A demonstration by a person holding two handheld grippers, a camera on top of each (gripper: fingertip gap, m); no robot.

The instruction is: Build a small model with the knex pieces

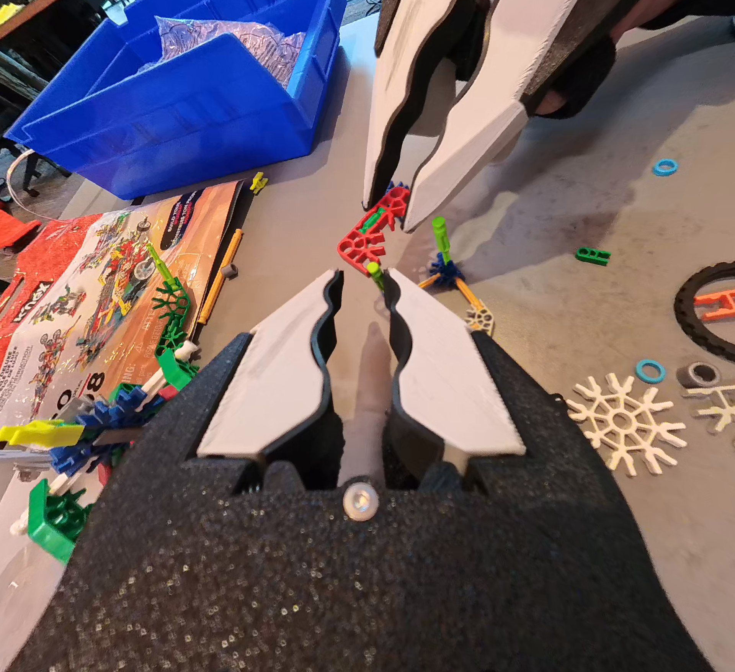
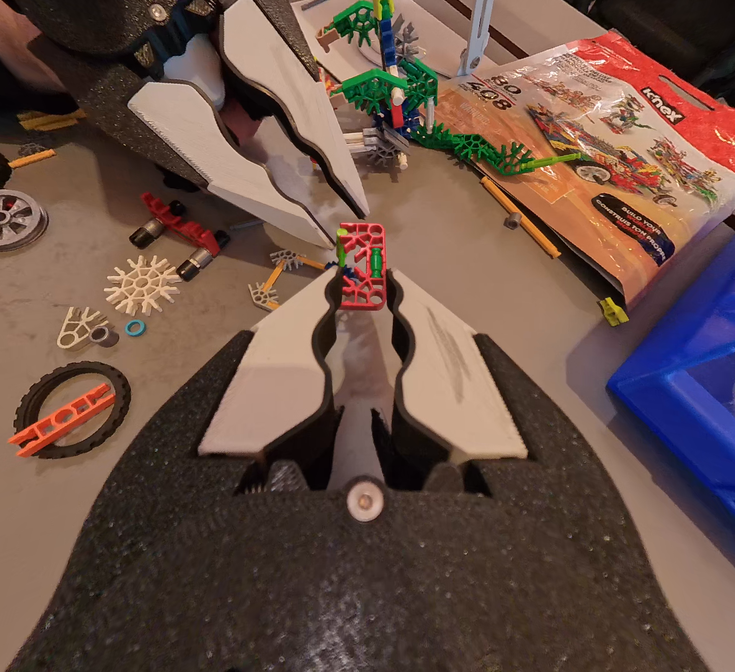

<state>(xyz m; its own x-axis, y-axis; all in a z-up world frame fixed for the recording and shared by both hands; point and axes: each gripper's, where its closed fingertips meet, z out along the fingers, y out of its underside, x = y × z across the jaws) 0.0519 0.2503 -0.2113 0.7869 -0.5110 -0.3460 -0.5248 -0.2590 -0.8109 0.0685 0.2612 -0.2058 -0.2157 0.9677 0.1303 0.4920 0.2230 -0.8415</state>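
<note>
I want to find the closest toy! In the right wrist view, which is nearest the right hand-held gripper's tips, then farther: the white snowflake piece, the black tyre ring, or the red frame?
1. Red frame: gripped between the right hand-held gripper tips.
2. White snowflake piece: off to the left.
3. Black tyre ring: farthest, lower left.

Probably lab or workshop: grey worktable (image 2: 457, 239), blue parts bin (image 1: 191, 108), scattered construction-toy pieces (image 2: 141, 285).

Light: dim indoor, soft, from above.
Shadows: broad, blurred patches on the grey table (image 1: 596, 183).
Glare: sheen on the printed plastic bag (image 2: 596, 143).
Distortion: strong fisheye bending at edges.
Focus: slight softness; far background dark.
</note>
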